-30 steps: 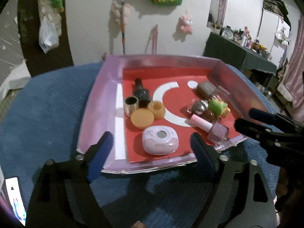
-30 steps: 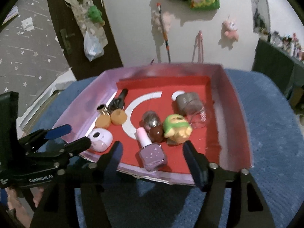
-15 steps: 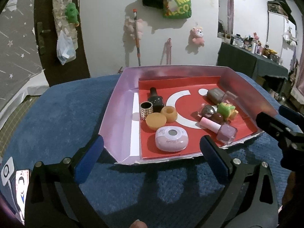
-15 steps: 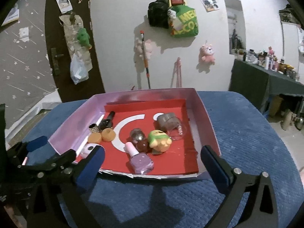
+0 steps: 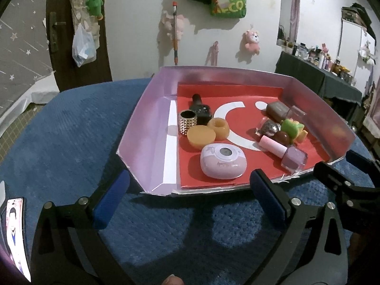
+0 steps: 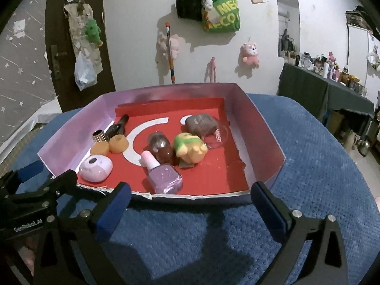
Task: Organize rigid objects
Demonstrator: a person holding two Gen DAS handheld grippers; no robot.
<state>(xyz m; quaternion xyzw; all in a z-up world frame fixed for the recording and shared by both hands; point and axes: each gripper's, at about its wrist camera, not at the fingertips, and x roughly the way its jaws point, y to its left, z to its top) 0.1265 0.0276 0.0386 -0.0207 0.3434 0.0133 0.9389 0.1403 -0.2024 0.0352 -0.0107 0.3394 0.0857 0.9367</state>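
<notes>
Both grippers hang just short of the tray (image 5: 147,128), which sits on a blue cover, and each has its jaws spread wide with nothing between them. The left gripper (image 5: 187,197) faces the pink case (image 5: 223,160) near the front edge; the right gripper (image 6: 190,201) faces the lilac polish (image 6: 163,174).

The things lie in two tight huddles on the red floor. Left: a studded ring (image 5: 187,124), a black bottle (image 5: 200,112), two orange pieces (image 5: 209,131). Right: the polish against a brown ball (image 6: 165,154), a silver ball (image 6: 156,141), a green toy (image 6: 190,147) and a brown bottle (image 6: 201,124).

My worry is the crowding: wide jaws reaching for the polish would likely nudge the balls and set them rolling. The torn front lip could also catch a finger, and the two grippers sit close enough to collide.
</notes>
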